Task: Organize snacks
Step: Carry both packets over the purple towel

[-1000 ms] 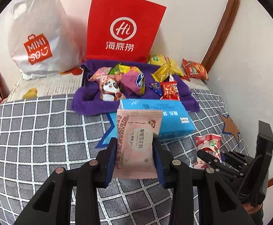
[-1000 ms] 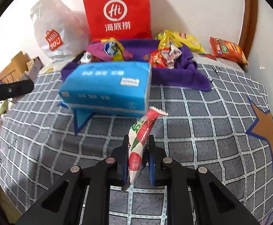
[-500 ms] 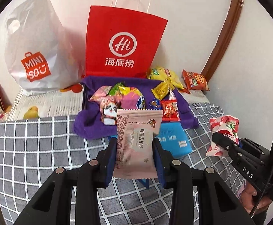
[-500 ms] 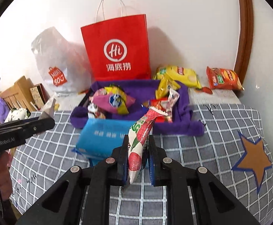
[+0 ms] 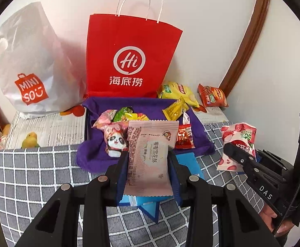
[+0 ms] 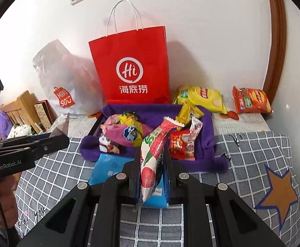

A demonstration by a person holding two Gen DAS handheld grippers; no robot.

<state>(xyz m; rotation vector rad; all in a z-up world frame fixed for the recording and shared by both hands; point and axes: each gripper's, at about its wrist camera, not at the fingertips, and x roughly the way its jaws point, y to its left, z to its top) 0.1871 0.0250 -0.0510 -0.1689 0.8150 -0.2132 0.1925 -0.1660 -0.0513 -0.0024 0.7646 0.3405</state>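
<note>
I have lifted both claws up over the blue box (image 6: 113, 166). My left claw (image 5: 148, 164) squeezes a pink packet (image 5: 150, 156); my right claw (image 6: 152, 164) squeezes a red packet (image 6: 152, 156). Next stop, I think, is the purple cloth (image 6: 207, 156) behind the box.

Two claws: left claw (image 5: 148, 164) clamped on one pink snack packet (image 5: 150, 156), right claw (image 6: 151, 173) clamped on one red-and-white strawberry packet (image 6: 152, 156). Two bags against the wall at the far edge of the bed: one red paper bag (image 6: 133, 68), one white plastic bag (image 6: 63, 82). One purple cloth (image 6: 205, 144) with a heap of small packets, exact count unclear. One blue tissue pack (image 6: 108, 166). One yellow chip bag (image 6: 201, 96), one orange chip bag (image 6: 251, 99).
</note>
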